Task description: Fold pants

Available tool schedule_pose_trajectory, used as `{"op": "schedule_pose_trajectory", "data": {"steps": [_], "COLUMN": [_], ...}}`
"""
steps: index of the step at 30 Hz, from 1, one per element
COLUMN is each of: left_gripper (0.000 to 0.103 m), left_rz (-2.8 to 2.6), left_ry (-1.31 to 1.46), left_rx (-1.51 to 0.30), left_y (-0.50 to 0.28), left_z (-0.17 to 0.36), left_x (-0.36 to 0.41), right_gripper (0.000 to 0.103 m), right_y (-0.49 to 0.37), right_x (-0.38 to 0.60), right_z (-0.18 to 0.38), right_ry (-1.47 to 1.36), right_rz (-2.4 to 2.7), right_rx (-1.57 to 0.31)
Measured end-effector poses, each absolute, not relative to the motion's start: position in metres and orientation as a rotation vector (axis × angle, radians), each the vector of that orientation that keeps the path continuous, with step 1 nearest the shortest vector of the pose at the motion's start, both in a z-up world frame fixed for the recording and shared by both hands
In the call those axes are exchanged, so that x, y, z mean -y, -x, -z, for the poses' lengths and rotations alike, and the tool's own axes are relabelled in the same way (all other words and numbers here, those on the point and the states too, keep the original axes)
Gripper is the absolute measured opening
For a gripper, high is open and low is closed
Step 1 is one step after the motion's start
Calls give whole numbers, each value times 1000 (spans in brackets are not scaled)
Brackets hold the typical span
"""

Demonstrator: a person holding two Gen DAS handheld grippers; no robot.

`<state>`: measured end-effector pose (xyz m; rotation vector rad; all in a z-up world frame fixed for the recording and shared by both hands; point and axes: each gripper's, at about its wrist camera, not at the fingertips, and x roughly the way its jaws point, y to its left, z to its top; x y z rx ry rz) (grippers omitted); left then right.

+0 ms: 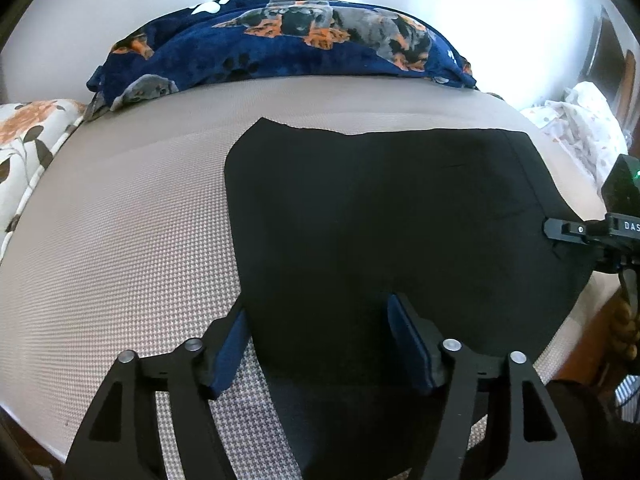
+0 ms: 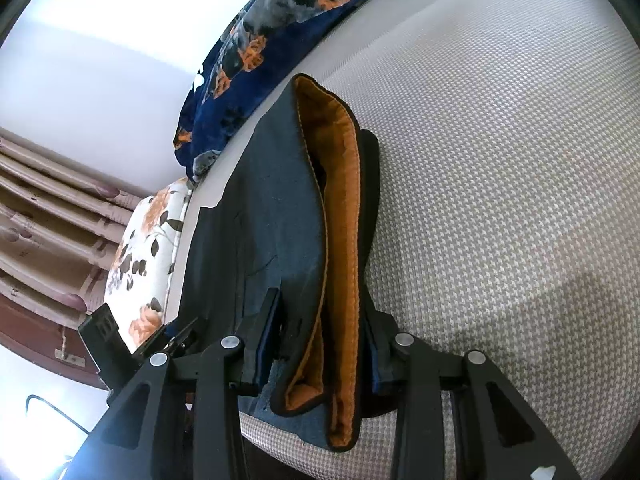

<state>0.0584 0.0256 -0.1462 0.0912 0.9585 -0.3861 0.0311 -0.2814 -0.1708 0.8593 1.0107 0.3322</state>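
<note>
Your dark folded pants [image 1: 380,216] lie flat on the beige houndstooth-weave bed cover [image 1: 120,240], nearer the right side in the left wrist view. Your left gripper [image 1: 320,344] hangs over the pants' near edge w/ jaws apart; cloth sits between them, but the pads aren't pressing on it. One blue pad [image 1: 232,352] is over bare cover, the other over fabric.

Your right gripper [image 2: 320,340] is clamped on the waistband end, where the orange lining [image 2: 340,240] shows folded open. Both fingers press the bunched cloth from either side.

Around you: a navy plush blanket w/ dog print [image 1: 280,44] is heaped along the far edge of the bed, apart from the pants. A white floral pillow [image 1: 28,140] lies at the left corner, and white spotted bedding [image 1: 580,120] at the far right. Brownish pleated curtains [image 2: 48,216] hang beyond the pillow in the right wrist view.
</note>
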Motion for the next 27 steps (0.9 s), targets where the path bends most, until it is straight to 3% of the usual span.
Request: {"op": "schedule_pose_trajectory", "data": {"steps": [12, 27], "left_gripper": [91, 97], "left_rz": [348, 415], "left_ry": [-91, -14], "left_rx": [-977, -1027], "left_y": [-62, -69], "left_z": [149, 154], "left_x": [-29, -44], "right_gripper": [33, 36], "right_y": [-28, -27], "right_x": [281, 275], "right_z": [171, 167], "right_ry": [-864, -857], "right_rz": [-318, -302], "right_rx": [-1009, -1019]}}
